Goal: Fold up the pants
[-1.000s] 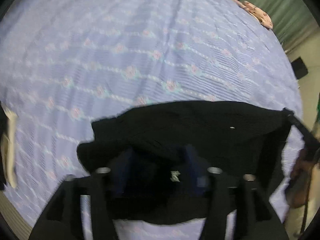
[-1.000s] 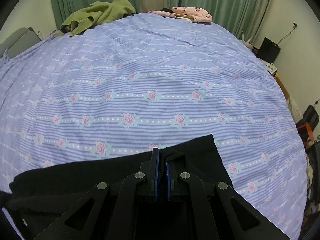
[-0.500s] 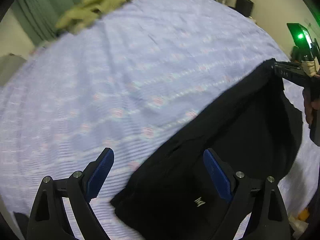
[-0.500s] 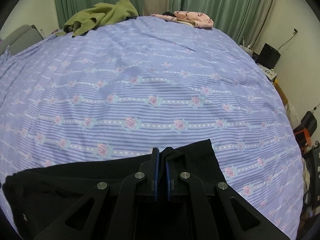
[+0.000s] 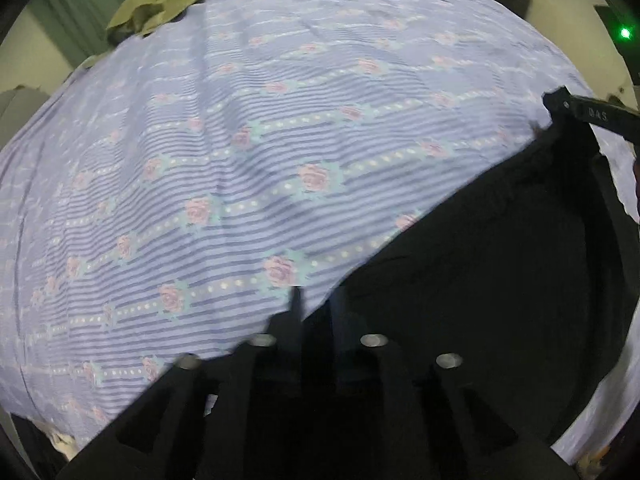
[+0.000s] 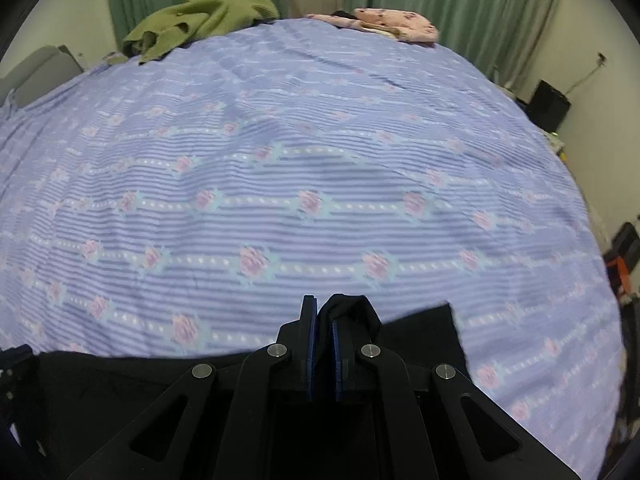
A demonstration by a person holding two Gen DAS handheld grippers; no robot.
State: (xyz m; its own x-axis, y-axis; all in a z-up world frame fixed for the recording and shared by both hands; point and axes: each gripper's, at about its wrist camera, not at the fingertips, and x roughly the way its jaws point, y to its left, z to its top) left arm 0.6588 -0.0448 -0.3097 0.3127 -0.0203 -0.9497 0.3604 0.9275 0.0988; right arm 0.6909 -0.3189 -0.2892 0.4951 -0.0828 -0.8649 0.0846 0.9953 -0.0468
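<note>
My right gripper (image 6: 324,320) pinches pants (image 6: 416,332) edge near bed (image 6: 320,160) front edge; my left gripper (image 5: 312,312) jaws pressed together, grip on cloth unclear. Risk: thin bite slips, fold collapses.

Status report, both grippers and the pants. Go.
Right gripper jaws shut on black fabric pants. Left gripper jaws look closed at pants edge, blurred. Pants on blue floral bedsheet. Nothing in the way.

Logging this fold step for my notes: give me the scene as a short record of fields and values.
surface: bed with blue striped rose sheet
garment: black pants
right gripper: shut on pants edge
left gripper: fingers close together at pants edge, blurred
far end of bed: green cloth, pink cloth
</note>
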